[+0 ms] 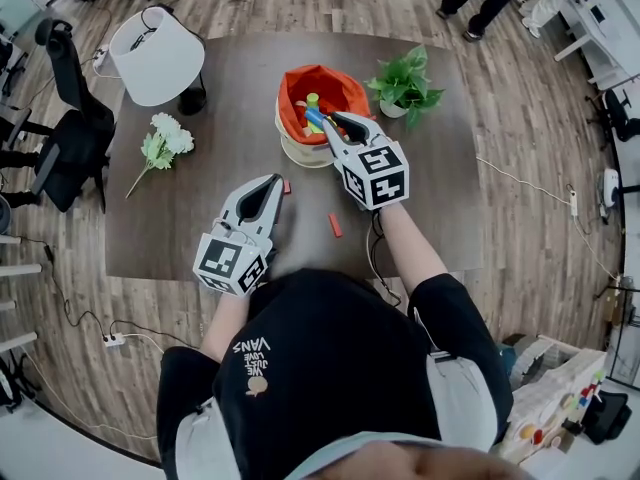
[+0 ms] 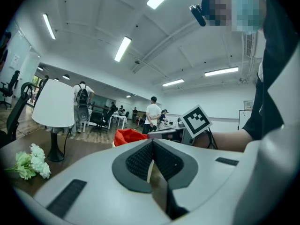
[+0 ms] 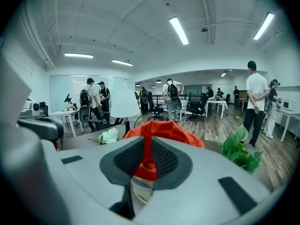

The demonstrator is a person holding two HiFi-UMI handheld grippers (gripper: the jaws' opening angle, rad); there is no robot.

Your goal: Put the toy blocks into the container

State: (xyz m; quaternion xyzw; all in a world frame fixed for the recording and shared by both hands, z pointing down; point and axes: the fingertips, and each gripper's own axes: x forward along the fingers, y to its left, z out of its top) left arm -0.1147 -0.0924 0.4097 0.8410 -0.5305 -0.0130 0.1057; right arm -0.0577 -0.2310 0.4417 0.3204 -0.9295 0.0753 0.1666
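In the head view, the container [image 1: 300,152] with its orange liner [image 1: 345,86] is seen at the middle of the counter [image 1: 430,218], with several blocks inside it. A blue block [image 1: 314,118] lies just at the tips of the right gripper [image 1: 333,122], which is held over the near rim. A red block [image 1: 335,225] lies on the counter near the right forearm. A second red block [image 1: 286,186] lies just beside the tips of the left gripper [image 1: 277,181] and could be knocked away by a careless swing.

In the left gripper view, the fingers [image 2: 138,161] are shown clenched with nothing between them. A small flat block would probably be pushed rather than picked unless they were released first.

In the right gripper view, the fingers [image 3: 130,159] are drawn nearly together, with only a narrow slit between them. Only the liner's orange is seen through it, and no block is gripped. The loose fabric could be pinched there, and the container dragged or tipped if the gripper were pulled away.
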